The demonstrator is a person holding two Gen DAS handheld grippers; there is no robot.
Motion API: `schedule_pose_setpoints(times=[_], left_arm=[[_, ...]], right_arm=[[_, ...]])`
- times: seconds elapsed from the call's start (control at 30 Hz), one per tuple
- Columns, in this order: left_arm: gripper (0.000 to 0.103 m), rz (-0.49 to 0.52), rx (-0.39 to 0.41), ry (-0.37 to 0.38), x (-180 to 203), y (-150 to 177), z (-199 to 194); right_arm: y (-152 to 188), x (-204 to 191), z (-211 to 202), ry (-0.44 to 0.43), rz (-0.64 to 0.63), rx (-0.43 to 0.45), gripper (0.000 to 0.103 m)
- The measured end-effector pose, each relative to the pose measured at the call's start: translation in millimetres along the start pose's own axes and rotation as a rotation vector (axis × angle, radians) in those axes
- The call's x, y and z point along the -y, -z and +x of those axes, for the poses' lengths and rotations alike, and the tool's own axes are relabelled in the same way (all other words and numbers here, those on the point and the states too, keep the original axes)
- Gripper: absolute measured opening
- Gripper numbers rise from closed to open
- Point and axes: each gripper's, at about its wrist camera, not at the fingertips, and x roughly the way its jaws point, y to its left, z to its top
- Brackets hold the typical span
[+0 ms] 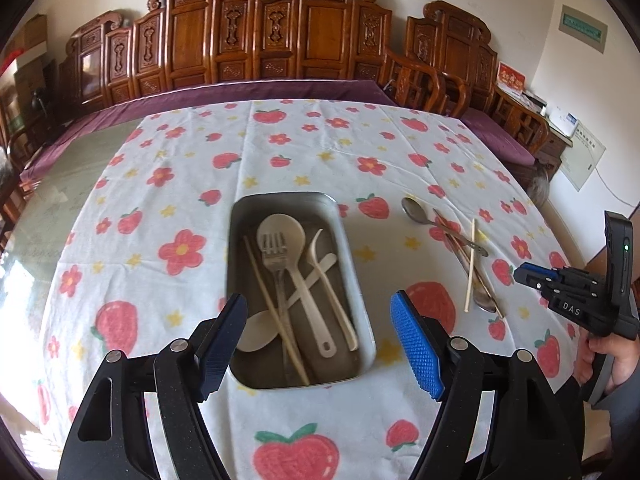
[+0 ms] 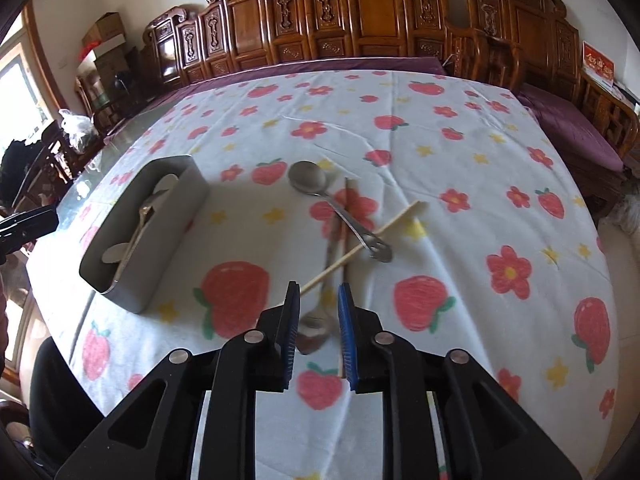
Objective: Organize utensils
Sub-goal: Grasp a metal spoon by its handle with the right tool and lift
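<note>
The steel tray point(image 1: 362, 280) sits mid-worktop point(image 1: 304, 148) on the strawberry cloth and already holds a beige ladle point(image 1: 296, 264), a fork point(image 1: 274, 256), a chopstick point(image 1: 272, 304) and other pale spoons. Off to its right a small pile lies on the cloth: a metal spoon point(image 2: 340, 208) with its bowl far from the person, a second spoon point(image 2: 316, 326) with its bowl near, a pale chopstick point(image 2: 360, 246) laid across both, and a darker stick point(image 2: 345, 232) running alongside.

The left tool point(image 1: 320, 340) hangs over the near end of the tray, jaws wide apart with nothing between them. The right tool point(image 2: 319, 332) hovers over the pile, its blue pads only narrowly parted and holding nothing; the near spoon's bowl shows in the gap, blurred, so contact cannot be told.

The step in hand looks like the next pick from the pile. Done well, it likely means widening the right tool's gap first, then taking the pale chopstick, which lies on top, near its free near end so the spoons beneath are not dragged. Pinching across the shaft rather than along it should keep it from swivelling. The sticks touch each other, so a sloppy closure may catch two at once.
</note>
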Motion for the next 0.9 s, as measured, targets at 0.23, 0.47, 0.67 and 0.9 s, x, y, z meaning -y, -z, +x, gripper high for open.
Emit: schedule_pose_setpoints(times=[0.23, 0.47, 0.67, 0.9], left_arm=[[0.071, 0.030, -0.027, 0.023, 24, 1, 15], [0.071, 0.045, -0.037, 0.036, 35, -5, 26], [0.071, 0.050, -0.039, 0.040, 35, -12, 34], [0.071, 0.037, -0.046, 0.034, 26, -16, 39]], right_arm=[[-15, 17, 18, 0.010, -0.031, -0.013, 0.022], [-47, 10, 46, -0.006, -0.103, -0.021, 0.022], [-70, 1, 83, -0.028, -0.160, -0.059, 0.022], [-88, -14, 122, -0.023, -0.242, -0.129, 0.022]])
